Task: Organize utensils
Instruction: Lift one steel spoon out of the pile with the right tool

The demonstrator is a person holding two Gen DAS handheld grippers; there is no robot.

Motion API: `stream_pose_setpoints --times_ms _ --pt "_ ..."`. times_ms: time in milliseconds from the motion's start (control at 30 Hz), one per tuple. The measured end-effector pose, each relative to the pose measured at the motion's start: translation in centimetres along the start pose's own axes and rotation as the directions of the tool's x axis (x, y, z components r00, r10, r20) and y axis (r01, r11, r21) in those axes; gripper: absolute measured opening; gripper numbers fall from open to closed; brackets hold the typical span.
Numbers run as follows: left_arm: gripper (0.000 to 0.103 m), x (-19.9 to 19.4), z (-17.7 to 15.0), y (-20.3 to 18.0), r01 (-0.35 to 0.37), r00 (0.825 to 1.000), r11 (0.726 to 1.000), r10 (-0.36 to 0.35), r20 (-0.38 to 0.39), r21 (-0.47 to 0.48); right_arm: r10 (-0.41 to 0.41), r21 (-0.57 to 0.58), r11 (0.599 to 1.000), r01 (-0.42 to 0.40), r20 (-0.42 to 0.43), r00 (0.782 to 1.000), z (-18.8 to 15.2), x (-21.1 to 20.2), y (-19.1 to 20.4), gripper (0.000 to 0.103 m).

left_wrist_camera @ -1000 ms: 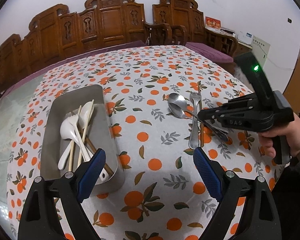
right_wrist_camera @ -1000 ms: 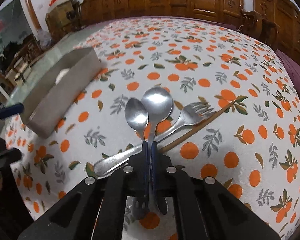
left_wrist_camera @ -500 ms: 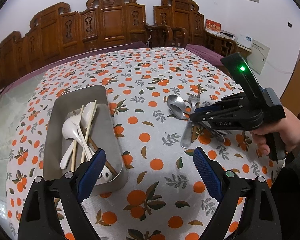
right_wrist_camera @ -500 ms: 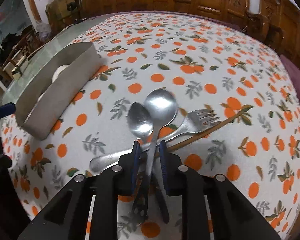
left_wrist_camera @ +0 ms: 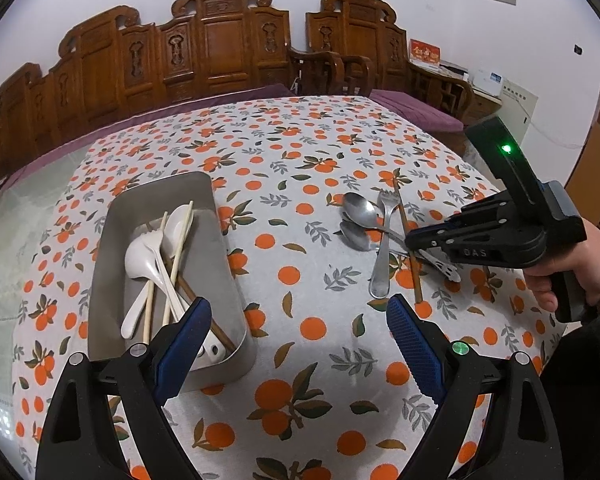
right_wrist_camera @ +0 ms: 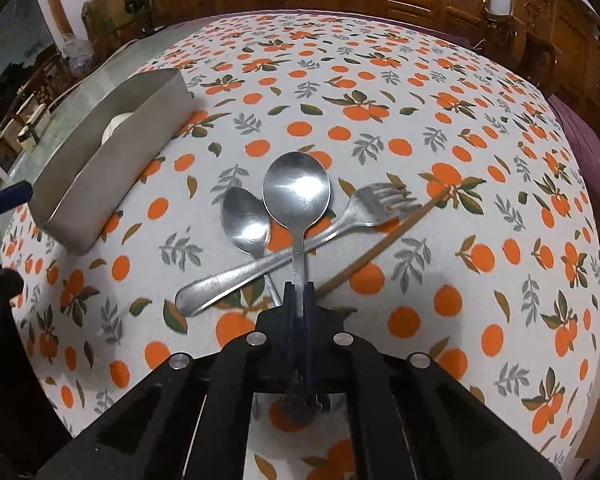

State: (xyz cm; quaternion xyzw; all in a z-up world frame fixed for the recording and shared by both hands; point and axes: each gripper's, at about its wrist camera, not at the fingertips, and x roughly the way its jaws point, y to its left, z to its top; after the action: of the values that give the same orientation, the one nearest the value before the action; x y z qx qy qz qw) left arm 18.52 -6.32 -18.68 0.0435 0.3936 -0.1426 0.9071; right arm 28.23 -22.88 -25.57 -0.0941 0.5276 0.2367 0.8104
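- Done: white spoons [left_wrist_camera: 142,256] and chopsticks lie in the metal tray [left_wrist_camera: 112,248].
- Right hand-held gripper [right_wrist_camera: 300,292] has just clamped the larger steel spoon [right_wrist_camera: 297,192].
- Left hand-held gripper [left_wrist_camera: 298,328] gapes wide, empty.
- Left: small spoon [right_wrist_camera: 246,222], fork [right_wrist_camera: 364,208], brown chopstick [right_wrist_camera: 384,240].

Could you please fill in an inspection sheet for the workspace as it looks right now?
Surface: table under an orange-print cloth.
Job's things: metal tray holding white spoons and chopsticks; larger metal spoon, smaller spoon, fork and one brown chopstick crossed on the cloth.
Clutter: nothing seen.
Grippers: left gripper open, empty, near the tray; right gripper shut on the larger metal spoon's handle.
Cables: nothing seen on the table.
Surroundings: carved wooden benches, white wall.
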Motion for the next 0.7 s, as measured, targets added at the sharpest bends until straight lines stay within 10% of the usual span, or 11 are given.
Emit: stream_pose_setpoints --times_ms 433,700 --pt "0.086 -0.2 0.1 -0.1 0.01 1.0 1.0 -0.01 -0.001 0.002 -0.037 -0.075 0.996 0.039 0.022 0.999 1.8 0.7 0.8 0.005" --pt "0.086 0.0 0.0 -0.1 0.009 1.0 1.0 -0.009 -0.004 0.0 -0.01 -0.053 0.999 0.01 0.001 1.0 1.9 1.5 0.7 0.027"
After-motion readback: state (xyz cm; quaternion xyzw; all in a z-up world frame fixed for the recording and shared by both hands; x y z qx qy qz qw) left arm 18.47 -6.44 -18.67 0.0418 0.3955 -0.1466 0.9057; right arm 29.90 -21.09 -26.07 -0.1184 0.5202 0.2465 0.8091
